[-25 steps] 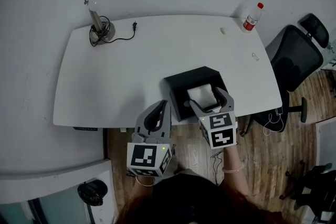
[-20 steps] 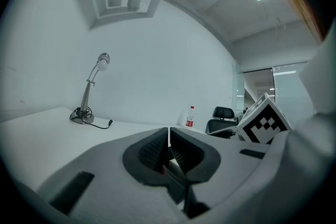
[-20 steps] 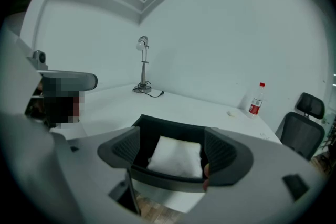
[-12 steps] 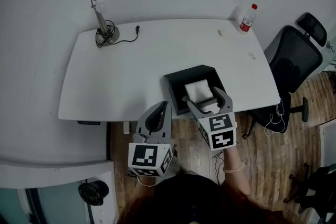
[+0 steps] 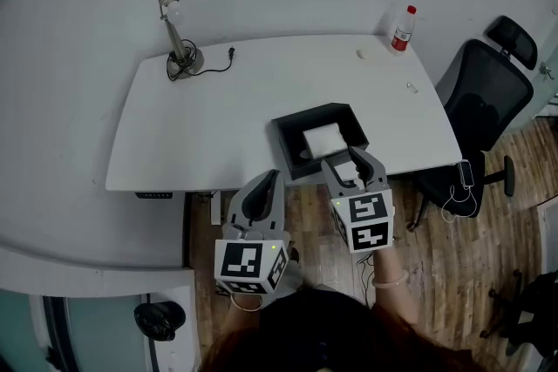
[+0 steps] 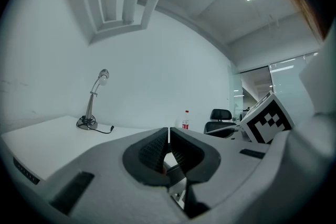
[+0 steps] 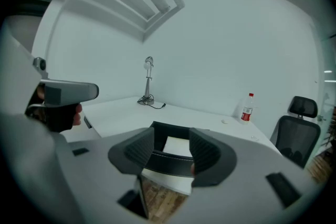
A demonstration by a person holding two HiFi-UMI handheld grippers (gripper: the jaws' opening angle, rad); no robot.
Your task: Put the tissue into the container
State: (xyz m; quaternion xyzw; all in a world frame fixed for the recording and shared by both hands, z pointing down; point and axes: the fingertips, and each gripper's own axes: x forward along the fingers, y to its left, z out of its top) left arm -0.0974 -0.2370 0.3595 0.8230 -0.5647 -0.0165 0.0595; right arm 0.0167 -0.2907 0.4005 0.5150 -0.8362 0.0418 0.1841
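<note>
One white tissue (image 5: 322, 138) lay flat inside the single black container (image 5: 286, 138) near the front edge of the table (image 5: 218, 118). Its long axis seemed to run across the table, though the container's front wall hid its near edge in the right gripper view. Of the two grippers, the right gripper (image 5: 350, 158) had jaws that had just been closing and stood partly apart on nothing. The left gripper (image 5: 272, 175) had its jaws together and held nothing.

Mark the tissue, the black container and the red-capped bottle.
tissue (image 5: 321, 138): head view, the middle of its white top.
container (image 5: 287, 145): head view, its left black wall.
bottle (image 5: 401, 32): head view, the middle of its body, below the red cap.
</note>
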